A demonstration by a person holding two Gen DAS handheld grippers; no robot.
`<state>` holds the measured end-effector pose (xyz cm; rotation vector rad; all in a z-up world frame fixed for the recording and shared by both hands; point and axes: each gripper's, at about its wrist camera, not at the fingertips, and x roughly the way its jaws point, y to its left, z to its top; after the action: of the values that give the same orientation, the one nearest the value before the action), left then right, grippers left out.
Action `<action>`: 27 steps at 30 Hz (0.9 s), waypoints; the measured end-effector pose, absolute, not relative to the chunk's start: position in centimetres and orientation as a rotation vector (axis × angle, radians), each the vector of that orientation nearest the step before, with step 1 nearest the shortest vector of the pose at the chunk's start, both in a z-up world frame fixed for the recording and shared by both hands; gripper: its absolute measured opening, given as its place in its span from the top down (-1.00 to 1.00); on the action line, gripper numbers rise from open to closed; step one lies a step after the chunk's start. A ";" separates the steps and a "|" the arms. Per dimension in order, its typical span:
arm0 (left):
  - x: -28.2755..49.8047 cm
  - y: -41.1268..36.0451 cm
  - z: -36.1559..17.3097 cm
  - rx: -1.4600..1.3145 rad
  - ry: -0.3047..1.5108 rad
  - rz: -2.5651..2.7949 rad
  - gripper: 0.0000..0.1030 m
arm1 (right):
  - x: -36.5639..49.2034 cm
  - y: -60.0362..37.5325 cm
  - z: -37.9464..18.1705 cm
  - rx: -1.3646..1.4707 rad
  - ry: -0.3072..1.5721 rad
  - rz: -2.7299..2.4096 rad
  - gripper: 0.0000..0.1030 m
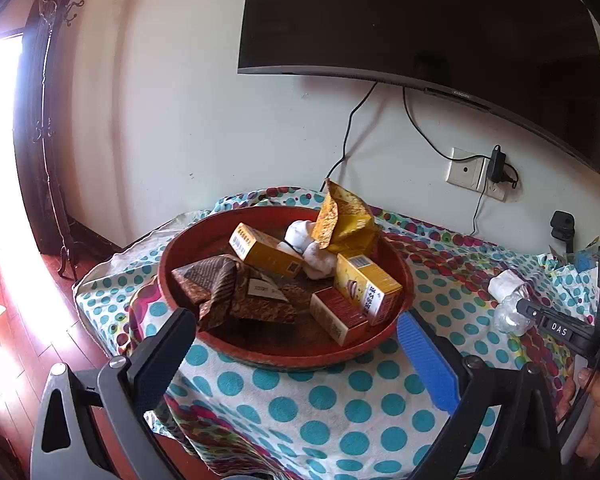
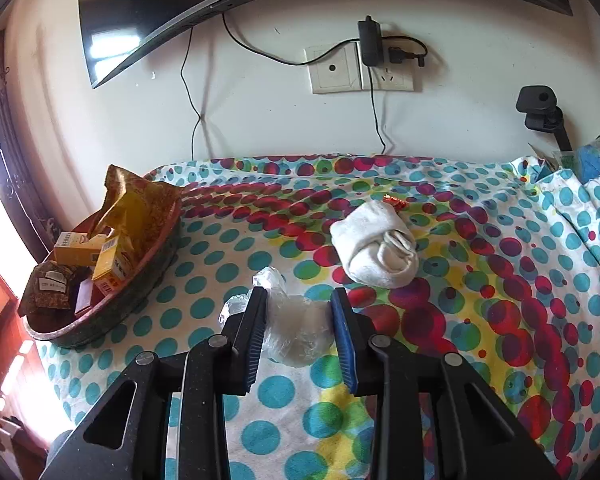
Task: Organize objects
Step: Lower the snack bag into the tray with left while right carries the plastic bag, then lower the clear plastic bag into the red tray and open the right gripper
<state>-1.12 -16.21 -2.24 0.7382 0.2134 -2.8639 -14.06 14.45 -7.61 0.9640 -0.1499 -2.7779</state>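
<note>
In the left wrist view a round red tray (image 1: 284,358) sits on the spotted cloth. It holds yellow boxes (image 1: 262,250), a red box (image 1: 336,314), brown packets (image 1: 236,292), a yellow bag (image 1: 346,220) and white socks (image 1: 312,248). My left gripper (image 1: 296,320) stands wide open just in front of the tray's near rim, with nothing held. My right gripper (image 2: 299,294) is closed on a crumpled clear plastic bag (image 2: 300,332) that lies on the cloth. A rolled white sock (image 2: 376,248) lies just beyond it. The tray (image 2: 112,316) is off to its left.
A small orange wrapper (image 2: 396,201) lies behind the sock. On the wall hang a television (image 1: 420,20) and a socket with a plugged charger (image 2: 370,46) and dangling cables. A black stand (image 2: 540,108) and papers sit at the back right. The table edge drops off to the left.
</note>
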 end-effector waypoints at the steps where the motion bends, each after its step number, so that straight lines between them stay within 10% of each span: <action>1: -0.9 -16.6 -2.4 0.743 0.222 -2.853 -1.00 | -14.0 13.9 -7.2 0.954 -0.144 -2.771 0.43; 27: 0.1 -22.4 -4.8 0.733 0.273 -2.661 -1.00 | -13.0 -9.2 -6.2 0.881 0.155 -2.457 0.43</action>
<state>0.12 -22.37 -4.77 0.7331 0.2729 -2.6608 -13.02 -9.21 -6.23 0.8811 0.1545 -2.4567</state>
